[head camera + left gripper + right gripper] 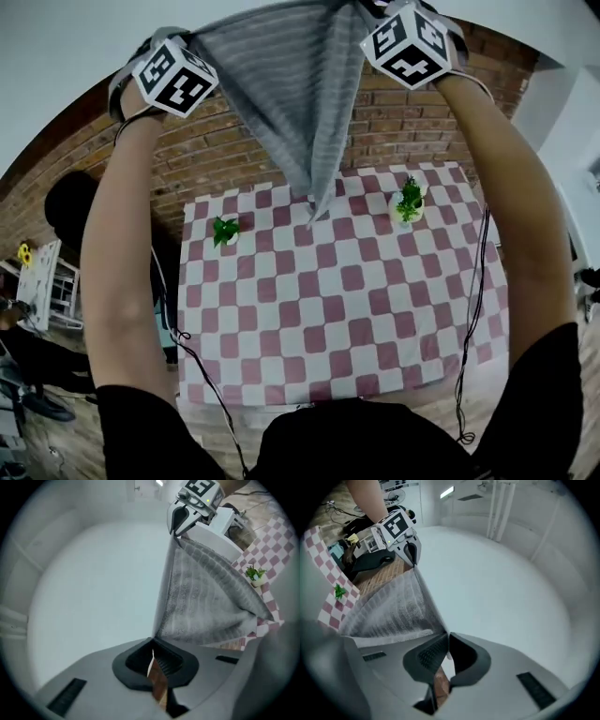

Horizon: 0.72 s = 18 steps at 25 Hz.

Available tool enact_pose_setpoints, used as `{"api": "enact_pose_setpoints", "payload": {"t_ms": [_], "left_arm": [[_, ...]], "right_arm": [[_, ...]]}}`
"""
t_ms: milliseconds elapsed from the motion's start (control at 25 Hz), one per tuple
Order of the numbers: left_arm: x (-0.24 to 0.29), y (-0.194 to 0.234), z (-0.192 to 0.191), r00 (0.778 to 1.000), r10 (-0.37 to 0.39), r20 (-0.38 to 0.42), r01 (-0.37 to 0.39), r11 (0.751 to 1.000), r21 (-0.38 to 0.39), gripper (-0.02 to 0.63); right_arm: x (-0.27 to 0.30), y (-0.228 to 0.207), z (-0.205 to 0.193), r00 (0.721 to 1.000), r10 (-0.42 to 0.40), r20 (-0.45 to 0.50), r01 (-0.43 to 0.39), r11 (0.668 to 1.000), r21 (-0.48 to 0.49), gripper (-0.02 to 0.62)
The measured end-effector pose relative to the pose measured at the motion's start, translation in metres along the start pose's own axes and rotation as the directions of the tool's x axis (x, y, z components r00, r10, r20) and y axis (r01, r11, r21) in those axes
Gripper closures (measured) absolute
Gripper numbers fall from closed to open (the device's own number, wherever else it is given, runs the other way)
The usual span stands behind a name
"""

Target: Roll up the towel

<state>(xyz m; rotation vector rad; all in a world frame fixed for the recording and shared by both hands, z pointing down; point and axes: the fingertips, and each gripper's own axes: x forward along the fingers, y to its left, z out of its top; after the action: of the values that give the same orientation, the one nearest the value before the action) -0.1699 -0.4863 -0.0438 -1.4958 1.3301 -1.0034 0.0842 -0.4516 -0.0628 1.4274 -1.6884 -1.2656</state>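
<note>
As arms (122,262) reach up | left hand-held gripper (152,658), right hand-held gripper (444,651) clamp towel (291,103)

Grey striped towel (286,89) hanging, perhaps doubled.

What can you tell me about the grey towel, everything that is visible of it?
The towel is grey, soft terry-like cloth with faint paler stripes. It is held up in the air, stretched between the left gripper and the right gripper, whose jaws are shut on its two upper corners. The middle sags and folds down to a point that hangs over the red-and-white checked table. It seems not to touch the table.
</note>
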Motion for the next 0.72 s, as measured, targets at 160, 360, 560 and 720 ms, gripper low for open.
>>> {"api": "enact_pose_setpoints", "payload": {"t_ms": [160,360,560,720], "left_arm": [[-0.046,0.026,0.005,0.993,0.095,0.065,-0.102,0.988,0.112,0.6],[-0.102,-0.024,-0.011,0.987,0.077,0.141,-0.103,0.976,0.191,0.6],[-0.171,-0.13,-0.046,0.979,-0.045,0.198,0.006,0.982,0.191,0.6],[-0.221,-0.218,-0.076,0.961,-0.182,0.206,0.143,0.972,0.188,0.6]], "right_arm": [[-0.039,-0.012,0.025,0.998,-0.043,0.044,0.045,0.998,-0.04,0.581],[-0.094,0.048,0.019,0.999,0.048,0.025,-0.047,0.996,-0.07,0.581],[-0.174,0.144,0.009,0.984,0.171,-0.048,-0.17,0.985,0.03,0.581],[-0.241,0.226,0.0,0.958,0.257,-0.13,-0.24,0.962,0.131,0.581]]}}
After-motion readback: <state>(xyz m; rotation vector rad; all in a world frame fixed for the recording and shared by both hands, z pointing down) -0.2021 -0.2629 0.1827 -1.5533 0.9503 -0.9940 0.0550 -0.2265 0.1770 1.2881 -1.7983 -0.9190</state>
